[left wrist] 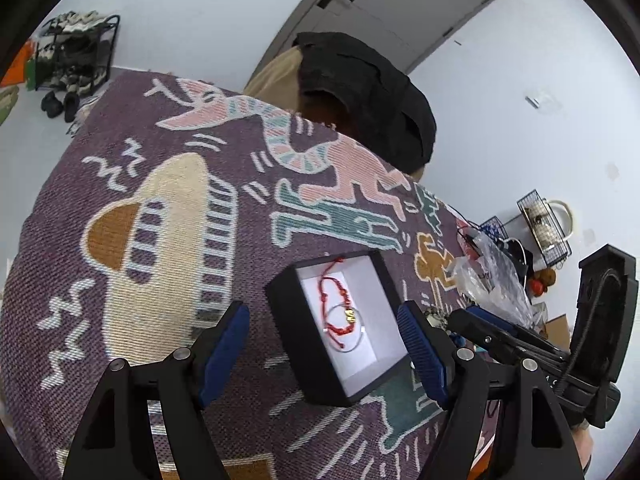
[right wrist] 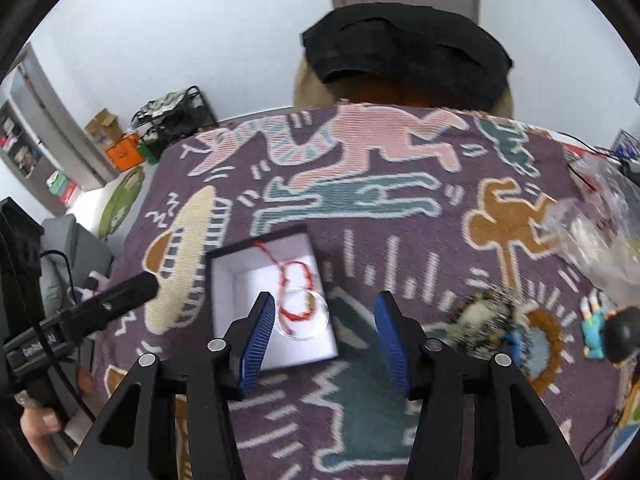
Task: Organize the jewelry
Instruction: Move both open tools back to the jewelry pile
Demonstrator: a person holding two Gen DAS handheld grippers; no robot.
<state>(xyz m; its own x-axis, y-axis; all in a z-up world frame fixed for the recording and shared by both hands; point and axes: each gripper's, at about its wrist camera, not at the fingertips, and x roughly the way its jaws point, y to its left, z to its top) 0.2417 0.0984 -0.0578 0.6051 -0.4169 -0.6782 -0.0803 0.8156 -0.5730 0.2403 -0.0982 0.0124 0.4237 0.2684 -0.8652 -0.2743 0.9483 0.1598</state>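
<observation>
A black box with a white lining (left wrist: 288,320) (right wrist: 240,280) sits open on the patterned purple cloth. A red cord bracelet (left wrist: 334,304) (right wrist: 294,280) and a thin silver bangle (left wrist: 348,330) (right wrist: 316,320) lie inside it. My left gripper (left wrist: 324,354) is open, its blue pads on either side of the box, not touching. My right gripper (right wrist: 326,332) is open and empty, just right of the box. A pile of jewelry (right wrist: 486,324) lies on the cloth to the right.
A clear plastic bag (right wrist: 592,236) (left wrist: 496,276) lies at the cloth's right side. A small figure with black hair (right wrist: 616,336) lies next to the pile. A black garment over a chair (right wrist: 404,44) stands behind the table. A shoe rack (left wrist: 76,56) stands by the wall.
</observation>
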